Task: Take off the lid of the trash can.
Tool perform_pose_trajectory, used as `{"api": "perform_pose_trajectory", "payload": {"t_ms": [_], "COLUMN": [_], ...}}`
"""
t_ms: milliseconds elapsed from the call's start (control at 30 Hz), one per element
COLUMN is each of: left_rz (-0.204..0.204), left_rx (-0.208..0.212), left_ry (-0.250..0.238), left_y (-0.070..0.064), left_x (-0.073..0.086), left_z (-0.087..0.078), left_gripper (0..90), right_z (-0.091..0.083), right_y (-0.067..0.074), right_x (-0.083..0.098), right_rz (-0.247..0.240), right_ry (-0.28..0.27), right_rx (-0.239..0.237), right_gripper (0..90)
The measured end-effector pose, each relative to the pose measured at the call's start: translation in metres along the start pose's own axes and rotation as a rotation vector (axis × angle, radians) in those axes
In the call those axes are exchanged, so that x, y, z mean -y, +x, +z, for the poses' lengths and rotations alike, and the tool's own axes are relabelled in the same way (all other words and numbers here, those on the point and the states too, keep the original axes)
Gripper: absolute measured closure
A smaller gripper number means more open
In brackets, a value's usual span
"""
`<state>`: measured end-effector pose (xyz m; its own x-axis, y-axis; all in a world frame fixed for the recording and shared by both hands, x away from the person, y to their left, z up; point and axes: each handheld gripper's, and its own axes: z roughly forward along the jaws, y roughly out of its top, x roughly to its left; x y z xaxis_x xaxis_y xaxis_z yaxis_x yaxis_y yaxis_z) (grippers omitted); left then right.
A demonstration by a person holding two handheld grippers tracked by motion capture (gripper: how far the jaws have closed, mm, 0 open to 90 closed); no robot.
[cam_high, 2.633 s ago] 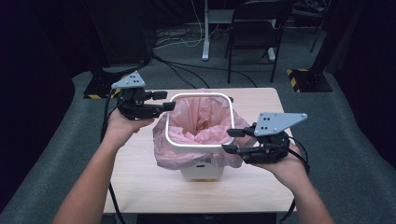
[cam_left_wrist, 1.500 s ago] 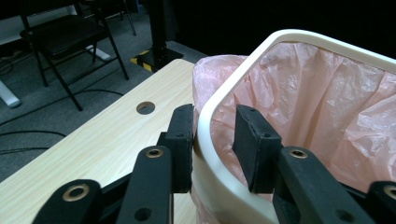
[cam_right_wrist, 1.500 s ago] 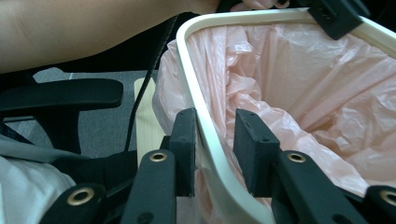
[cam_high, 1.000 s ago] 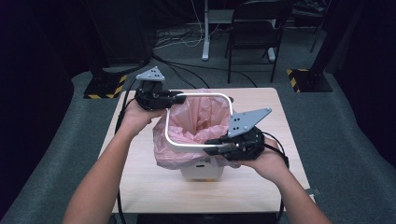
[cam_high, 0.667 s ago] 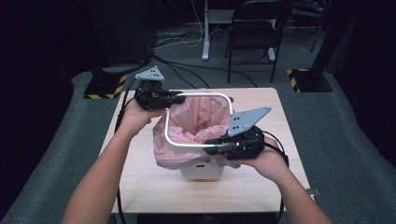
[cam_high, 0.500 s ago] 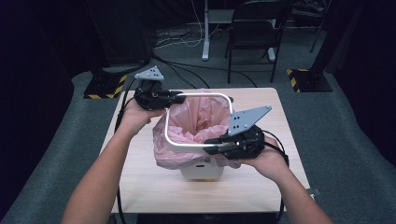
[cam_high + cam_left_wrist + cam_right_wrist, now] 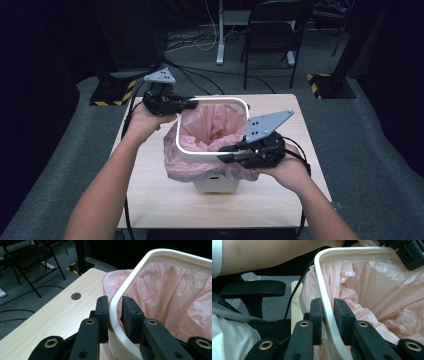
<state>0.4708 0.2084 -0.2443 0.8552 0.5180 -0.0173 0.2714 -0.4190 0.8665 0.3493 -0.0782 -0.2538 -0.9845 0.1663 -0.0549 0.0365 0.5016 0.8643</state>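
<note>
Standing on a pale wooden table (image 7: pixel 150 200), toward its near edge, is a small white bin (image 7: pixel 215 185) lined with a pink plastic bag (image 7: pixel 212 127) whose skirt hangs over the bin's sides. A white rounded frame (image 7: pixel 210 154) sits over the bag at the bin's mouth. At the frame's far left corner, the left gripper (image 7: pixel 192 104) straddles the frame: in the left gripper view its two black jaws are narrowly parted with the frame's curved edge (image 7: pixel 115 312) between them, one pad outside, one inside against the bag. Whether the pads press it I cannot tell. At the frame's near right side, the right gripper (image 7: pixel 225 154) straddles the frame's edge (image 7: pixel 325 310) in the same way, jaws narrowly apart, grip likewise unclear. A round hole (image 7: pixel 75 296) shows in the tabletop beyond the bin's left side.
</note>
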Motion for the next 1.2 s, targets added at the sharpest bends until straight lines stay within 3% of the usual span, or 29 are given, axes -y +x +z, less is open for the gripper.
{"api": "perform_pose_trajectory", "payload": {"t_ms": [867,1200], "left_rz": [0.032,0.043], "left_rx": [-0.004,0.025], "left_ry": [-0.015,-0.021], "left_y": [-0.010,-0.016], "left_x": [-0.021,-0.025], "left_z": [-0.016,-0.017], "left_gripper": [76.1,75.5], "right_z": [-0.019,-0.020], "right_y": [0.008,0.012], "right_x": [-0.022,-0.025], "right_rz": [-0.042,-0.053], "right_ry": [-0.032,-0.044], "right_rx": [0.013,-0.045], "right_gripper": [78.0,83.3]}}
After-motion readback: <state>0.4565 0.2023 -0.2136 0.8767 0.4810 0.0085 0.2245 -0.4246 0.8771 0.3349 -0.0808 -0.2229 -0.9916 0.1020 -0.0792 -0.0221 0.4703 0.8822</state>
